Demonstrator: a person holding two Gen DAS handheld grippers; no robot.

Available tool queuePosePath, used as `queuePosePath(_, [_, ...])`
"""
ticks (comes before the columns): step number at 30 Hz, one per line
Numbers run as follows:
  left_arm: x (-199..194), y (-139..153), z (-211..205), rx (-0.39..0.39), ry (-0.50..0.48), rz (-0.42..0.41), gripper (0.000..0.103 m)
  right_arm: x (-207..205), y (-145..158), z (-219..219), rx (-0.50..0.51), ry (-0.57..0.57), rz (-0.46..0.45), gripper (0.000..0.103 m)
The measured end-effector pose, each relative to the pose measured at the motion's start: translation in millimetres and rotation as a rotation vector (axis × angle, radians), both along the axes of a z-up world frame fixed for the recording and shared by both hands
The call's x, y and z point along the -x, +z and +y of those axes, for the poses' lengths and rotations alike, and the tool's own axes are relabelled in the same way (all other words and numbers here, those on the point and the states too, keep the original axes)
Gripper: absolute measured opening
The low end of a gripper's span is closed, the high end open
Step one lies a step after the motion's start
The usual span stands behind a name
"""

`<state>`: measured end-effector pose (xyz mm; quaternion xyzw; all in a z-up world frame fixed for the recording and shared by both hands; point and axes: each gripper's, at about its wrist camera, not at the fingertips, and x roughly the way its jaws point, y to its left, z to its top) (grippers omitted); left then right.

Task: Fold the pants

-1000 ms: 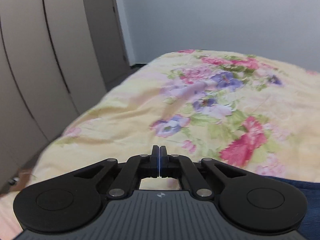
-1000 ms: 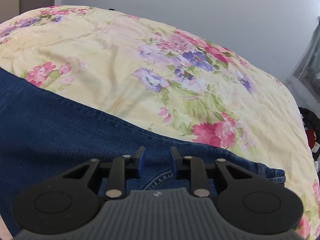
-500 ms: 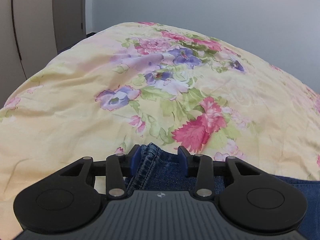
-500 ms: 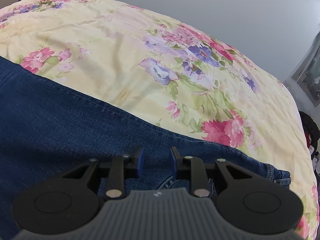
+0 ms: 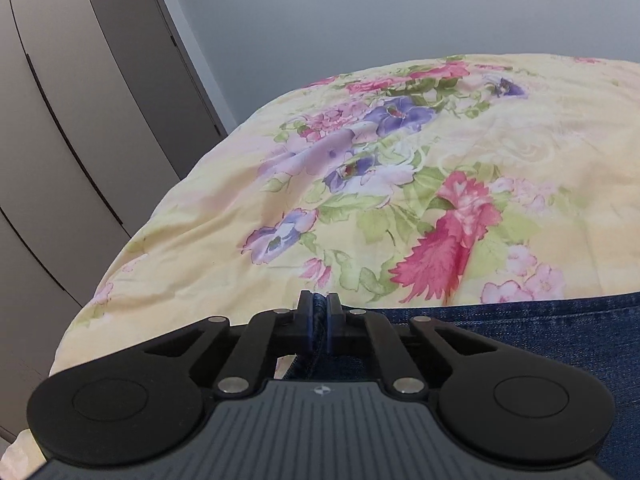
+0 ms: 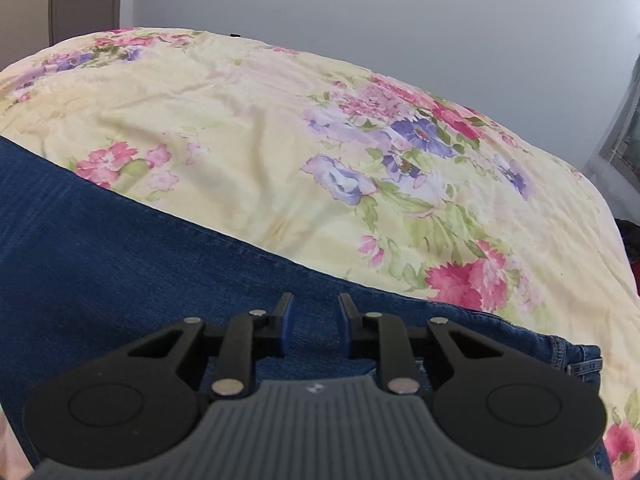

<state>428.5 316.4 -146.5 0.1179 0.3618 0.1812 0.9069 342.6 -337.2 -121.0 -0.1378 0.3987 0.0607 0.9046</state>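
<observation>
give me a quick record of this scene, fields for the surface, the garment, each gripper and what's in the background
surface: bed with yellow floral cover
garment: blue jeans lying flat along the near edge
left gripper: shut on a denim edge
right gripper: jaws closing, apart in the frame, jeans fabric between and under them, pads not pressing
background: grey wall, grey wardrobe doors at left
</observation>
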Motion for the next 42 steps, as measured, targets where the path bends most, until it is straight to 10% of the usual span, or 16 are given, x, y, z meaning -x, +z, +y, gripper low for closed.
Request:
queuePosePath(3, [-2, -5, -1, 0.023, 0.009, 0.016, 0.007, -22, -24, 5, 0.048, -0.043, 0.056, 0.000])
queuePosePath(12, [51, 45, 40, 0.277, 0.108, -0.062, 0.054, -36, -30, 2, -0.028, -0.171, 0.029, 0.002])
queuePosePath(23, [157, 53, 61, 0.627, 0.231, -0.070, 0.062, 33, 0, 95, -0.252, -0.041, 0.067, 0.002])
queuePosePath(32, [192, -11, 90, 1.043, 0.407, -0.222, 0.064, 43, -1, 159, -0.397, -0.025, 0.089, 0.002])
queuePosePath(42, [158, -27, 79, 0.967, 0.424, -0.298, 0.053, -23, -22, 206, -0.367, -0.061, 0.039, 0.000])
